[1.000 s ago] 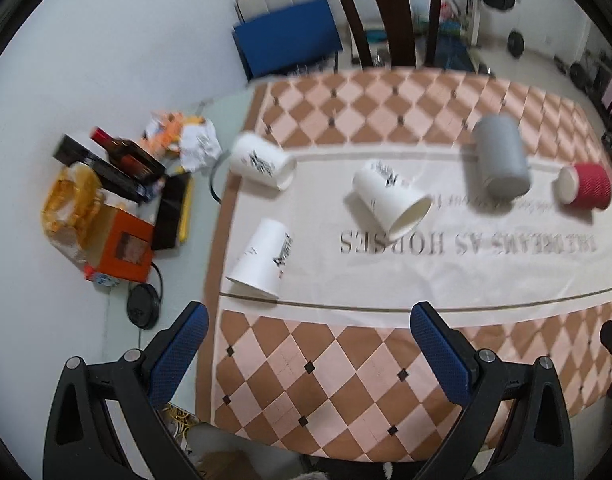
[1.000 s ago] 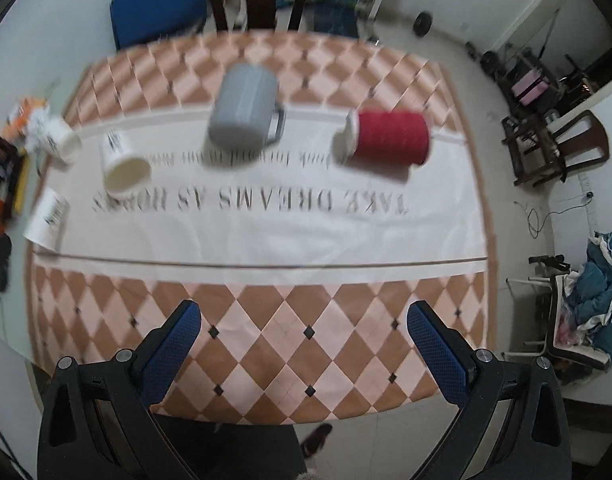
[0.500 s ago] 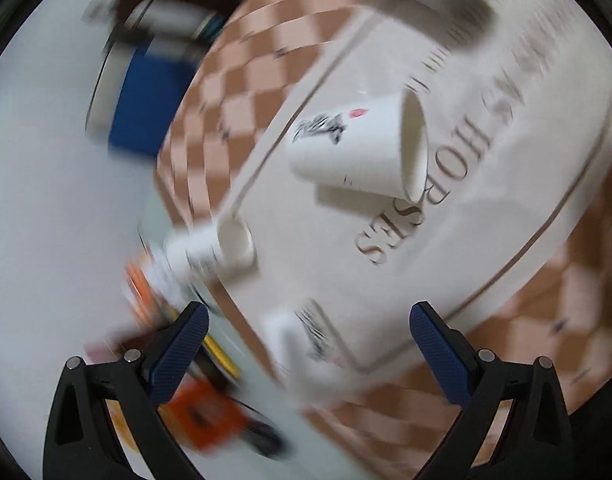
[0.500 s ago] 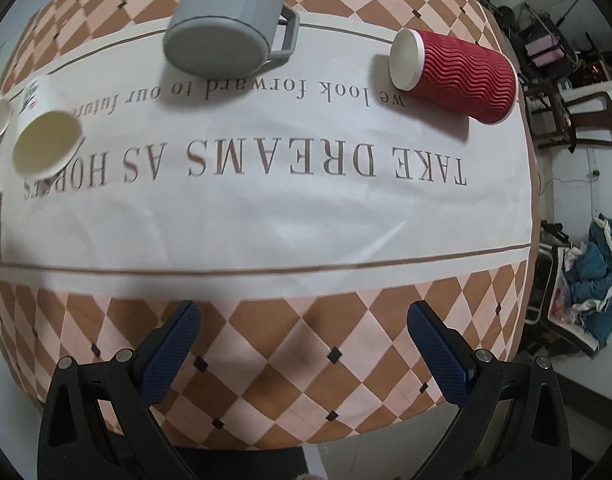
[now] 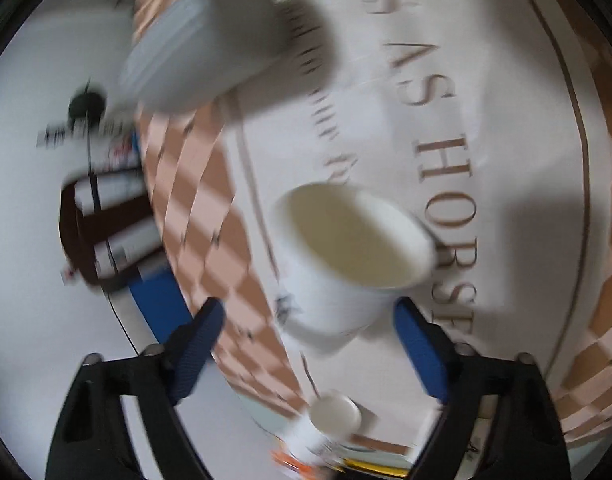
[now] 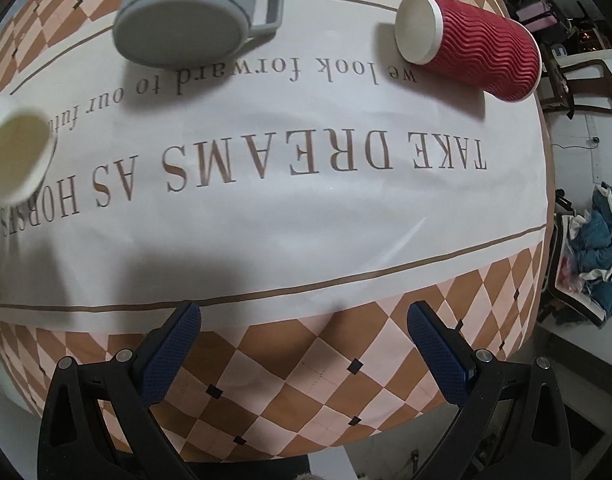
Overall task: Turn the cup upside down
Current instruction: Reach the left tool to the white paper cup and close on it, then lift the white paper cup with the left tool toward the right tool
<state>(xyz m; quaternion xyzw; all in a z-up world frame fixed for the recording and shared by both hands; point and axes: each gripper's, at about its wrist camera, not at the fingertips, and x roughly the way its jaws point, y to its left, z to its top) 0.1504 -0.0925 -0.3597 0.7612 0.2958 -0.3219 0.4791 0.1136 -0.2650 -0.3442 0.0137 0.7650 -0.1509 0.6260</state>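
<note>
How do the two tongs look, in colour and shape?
Both look alike. The left tongs and right tongs each have two black plastic arms with open cut-outs and small silver screws. Each finger ends in a dark blue pad with a fine textured surface. No cables, markings or sleeves show.

Clothed table [image 6: 306, 360] bears white cup [image 6: 16, 156], grey mug [image 6: 194, 12], red cup [image 6: 477, 44]
</note>
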